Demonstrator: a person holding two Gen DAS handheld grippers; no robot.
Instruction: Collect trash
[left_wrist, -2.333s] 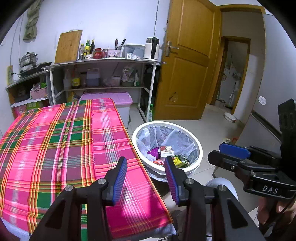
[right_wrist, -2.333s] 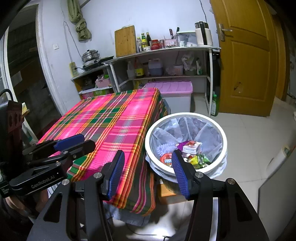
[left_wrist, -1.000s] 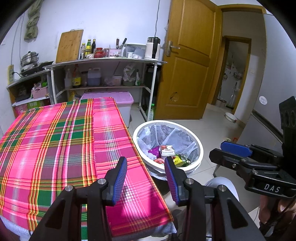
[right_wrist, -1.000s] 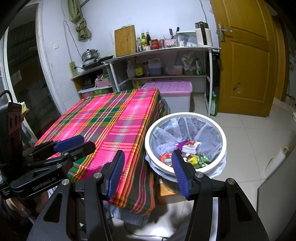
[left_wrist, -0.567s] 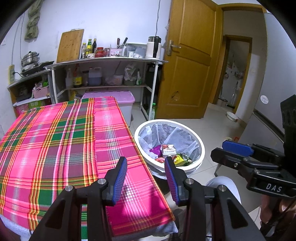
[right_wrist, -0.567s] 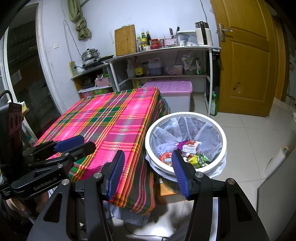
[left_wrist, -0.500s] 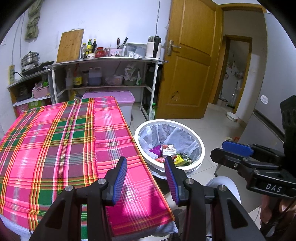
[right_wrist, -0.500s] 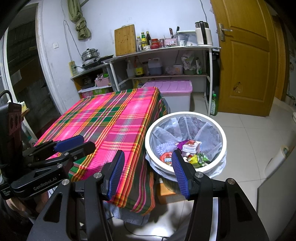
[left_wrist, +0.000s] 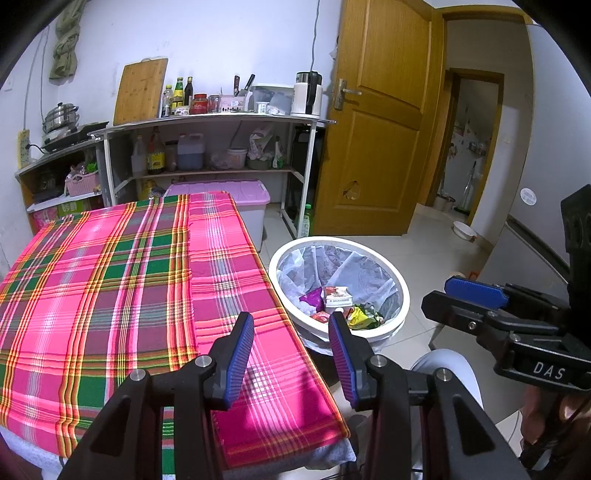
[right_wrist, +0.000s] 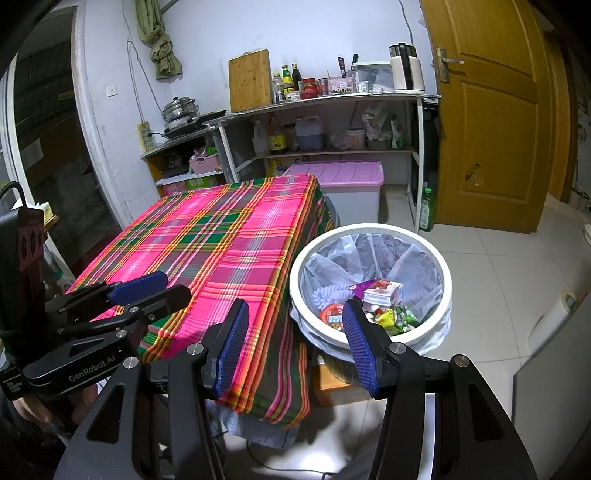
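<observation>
All the trash (right_wrist: 373, 304) lies in the lined bin (right_wrist: 441, 269) on the floor beside the worktop (left_wrist: 110, 280): crumpled wrappers, a small carton, a round lid. I'd judge it light and crushable, the foil slippery, so a pinch on a crumpled fold or the carton's edge looks best. The left tongs (left_wrist: 291, 350) and right tongs (right_wrist: 291, 347) both hang released, holding nothing, above the worktop's near corner.

"DAS" on right claw (left_wrist: 471, 297) — "GenRobot.AI" on left claw (right_wrist: 149, 290).
</observation>
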